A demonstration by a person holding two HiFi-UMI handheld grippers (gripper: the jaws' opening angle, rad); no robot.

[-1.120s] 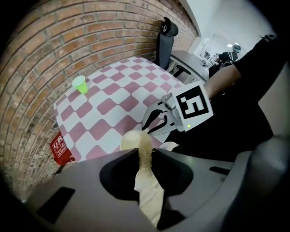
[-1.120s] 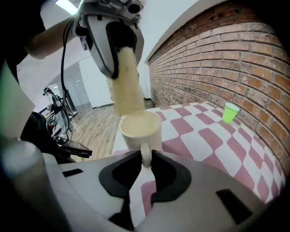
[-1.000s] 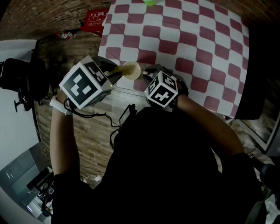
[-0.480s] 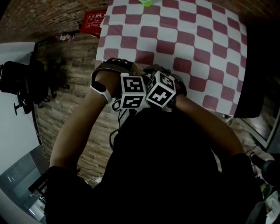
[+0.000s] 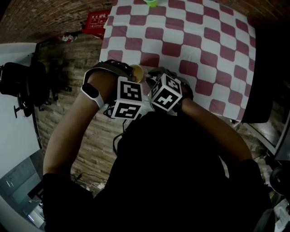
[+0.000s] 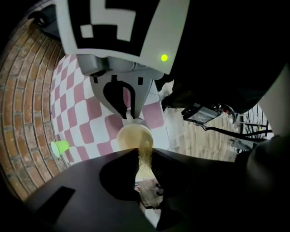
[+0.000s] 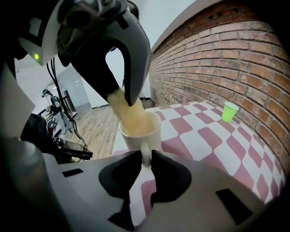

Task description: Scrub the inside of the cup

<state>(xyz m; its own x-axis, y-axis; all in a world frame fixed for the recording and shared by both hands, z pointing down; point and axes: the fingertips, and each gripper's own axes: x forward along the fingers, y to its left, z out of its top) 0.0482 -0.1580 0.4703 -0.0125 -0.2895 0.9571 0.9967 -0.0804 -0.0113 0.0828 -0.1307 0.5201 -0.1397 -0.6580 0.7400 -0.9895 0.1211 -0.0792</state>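
A white cup hangs over the near edge of the checked table, and my right gripper is shut on its handle. Held in my shut left gripper is a yellow sponge that reaches down into the cup and fills its mouth. In the right gripper view the left gripper's fingers come from above with the sponge pressed inside the cup. In the head view the two marker cubes sit side by side, and only part of the cup's rim shows.
A red-and-white checked cloth covers the table. A small green cup stands at its far edge. Wooden floor lies to the left, with a red box and a black chair. A brick wall runs behind the table.
My left gripper swung in from the left and over the cup, with the sponge going into it. In the last half second it shifted slightly left. The right gripper stayed put.
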